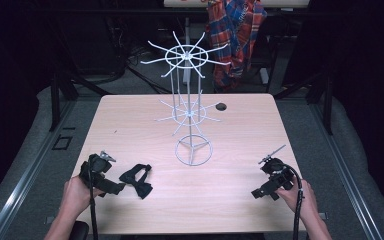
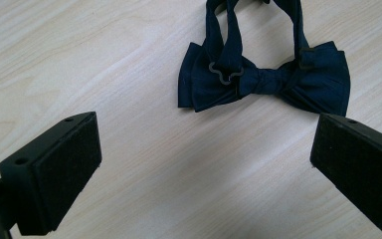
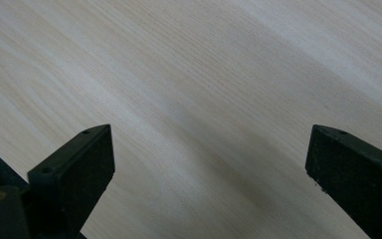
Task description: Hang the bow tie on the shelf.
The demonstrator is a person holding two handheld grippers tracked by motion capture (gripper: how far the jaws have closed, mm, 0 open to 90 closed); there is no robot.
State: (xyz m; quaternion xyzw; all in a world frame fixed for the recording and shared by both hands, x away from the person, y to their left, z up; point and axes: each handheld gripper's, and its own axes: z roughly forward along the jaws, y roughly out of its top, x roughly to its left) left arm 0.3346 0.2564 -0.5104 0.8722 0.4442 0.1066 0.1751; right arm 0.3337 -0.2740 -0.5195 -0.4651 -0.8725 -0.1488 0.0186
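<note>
Bow tie (image 2: 263,79), dark blue, lying flat on the pale wooden table (image 1: 240,200) near its front left part, with its neck strap looped away behind the knot and a small metal hook resting on the left wing. Left gripper (image 1: 114,187), held in the person's left hand (image 1: 77,195) at the table's front left, points toward the bow tie; in the left gripper view its two black jaws stand wide apart with bare wood between them, and the tie lies just beyond the tips, untouched. Right gripper (image 1: 258,193), held in the right hand (image 1: 297,195) at the front right, is well apart from the tie; in the right gripper view its jaws are likewise spread wide over bare table, holding nothing. White wire rack (image 1: 192,117), upright at the table's centre, with a ring base and two tiers of radiating hooks, all bare. Plaid cloth (image 1: 235,35) hangs behind the table's far edge.
</note>
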